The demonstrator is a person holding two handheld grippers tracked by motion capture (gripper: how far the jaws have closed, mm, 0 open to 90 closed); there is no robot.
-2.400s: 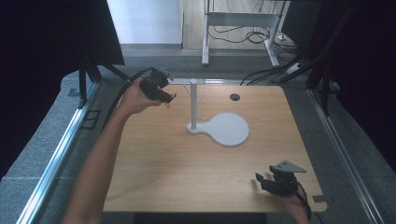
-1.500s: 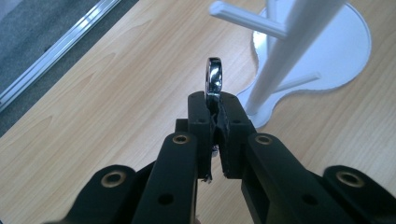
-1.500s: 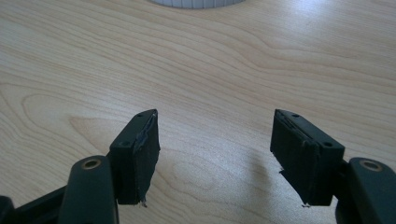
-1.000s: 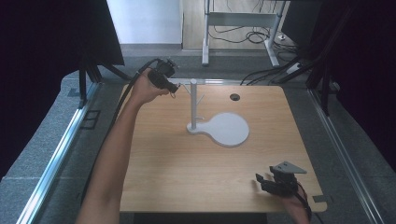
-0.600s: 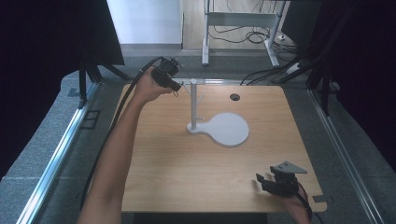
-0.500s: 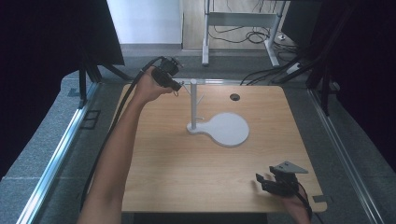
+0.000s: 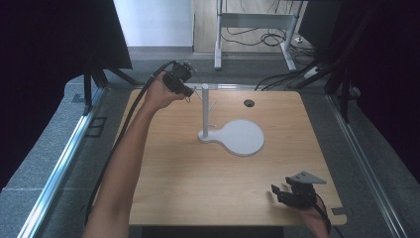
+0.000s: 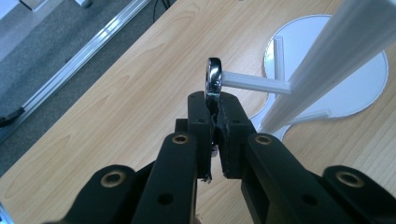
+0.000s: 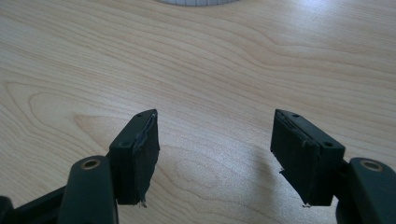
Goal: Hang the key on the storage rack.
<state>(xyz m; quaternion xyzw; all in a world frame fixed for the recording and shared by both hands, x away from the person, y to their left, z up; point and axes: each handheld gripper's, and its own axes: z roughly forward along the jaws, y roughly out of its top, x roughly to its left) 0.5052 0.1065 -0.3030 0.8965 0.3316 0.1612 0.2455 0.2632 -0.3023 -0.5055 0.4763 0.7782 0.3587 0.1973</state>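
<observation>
Left tool point(image 8: 215, 122) is seen with its two black jaws pressed together on a shiny metal ring point(image 8: 213, 77), which is pinched edge-on between the pads so that its upper arc stands clear above the jaw tips. In the left gripper view, the ring is located at the free end of a white peg point(image 8: 254, 83) that projects sideways from the white post point(image 8: 322, 70) of a stand; the peg tip is met by the ring, but whether the peg passes through the opening cannot be told. A second, lower peg point(image 8: 312, 114) is visible on the same post.

In the high view, the left tool point(image 7: 178, 82) is held above the far left part of the wooden surface point(image 7: 183, 168), just beside the top of the post point(image 7: 205, 111). The post is fixed upright on a flat white base point(image 7: 242, 137) with a rounded disc shape, which lies near the middle of the surface.

Right tool point(image 7: 292, 194) is positioned at the near right corner of the surface, well apart from the stand. In the right gripper view, the right tool point(image 9: 215, 154) is shown with its jaws spread wide, with bare wood grain between them and nothing gripped.

A small dark round hole point(image 7: 249, 103) is set in the surface near its far edge.
</observation>
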